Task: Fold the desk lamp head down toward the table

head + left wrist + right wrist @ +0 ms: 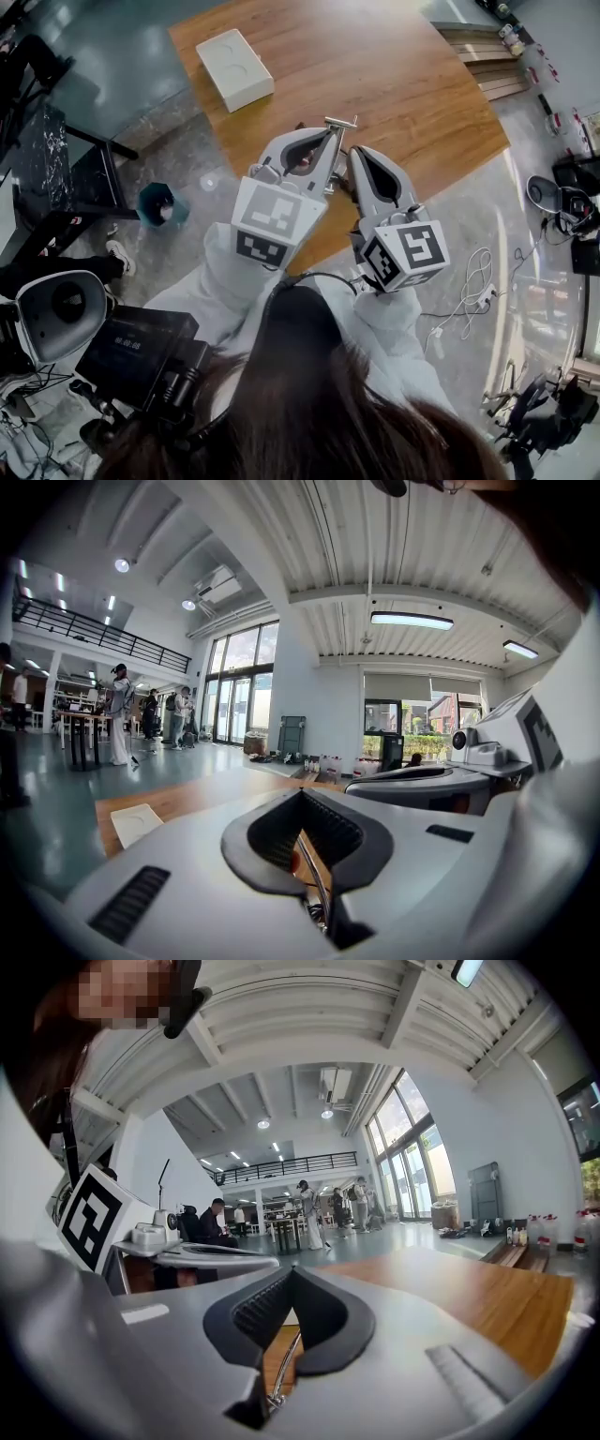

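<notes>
Desk lamp (234, 67), seemingly the white block upper left: your left gripper (328, 139) and right gripper (360, 157) sit pressed together, empty; spread one before reaching.

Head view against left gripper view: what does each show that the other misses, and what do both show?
Only the head view: a teal bin and cables on the floor.
Only the left gripper view: ceiling lights, tall windows and people standing in the hall.
Both: the table, the white box on it, and the left gripper and right gripper held side by side, jaws together with nothing between them.
</notes>
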`<state>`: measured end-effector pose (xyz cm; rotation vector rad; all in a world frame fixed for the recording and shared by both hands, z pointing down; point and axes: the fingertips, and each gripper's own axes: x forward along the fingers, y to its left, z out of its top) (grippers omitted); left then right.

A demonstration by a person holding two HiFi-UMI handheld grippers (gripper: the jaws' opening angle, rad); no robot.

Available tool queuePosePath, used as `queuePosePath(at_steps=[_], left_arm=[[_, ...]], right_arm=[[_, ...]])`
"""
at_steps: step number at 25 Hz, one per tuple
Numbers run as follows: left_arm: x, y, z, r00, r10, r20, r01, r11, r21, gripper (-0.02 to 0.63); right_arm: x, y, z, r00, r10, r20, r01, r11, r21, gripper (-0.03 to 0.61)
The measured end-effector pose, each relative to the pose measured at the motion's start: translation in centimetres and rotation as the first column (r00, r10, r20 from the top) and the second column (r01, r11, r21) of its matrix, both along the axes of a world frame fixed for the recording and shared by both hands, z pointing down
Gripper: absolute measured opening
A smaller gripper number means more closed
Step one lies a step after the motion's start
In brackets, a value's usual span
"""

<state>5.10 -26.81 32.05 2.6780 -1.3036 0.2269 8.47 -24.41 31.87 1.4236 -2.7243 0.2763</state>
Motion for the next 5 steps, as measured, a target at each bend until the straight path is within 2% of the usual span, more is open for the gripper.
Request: queuePosePath(at_steps=[5], left_arm=[[0.50, -0.03, -0.07, 1.000, 0.020, -0.007, -0.020, 1.000, 0.002, 0.002]], right_arm=[[0.52, 0.00, -0.02, 1.000, 0.025, -0.004, -0.025, 1.000, 0.001, 0.000]])
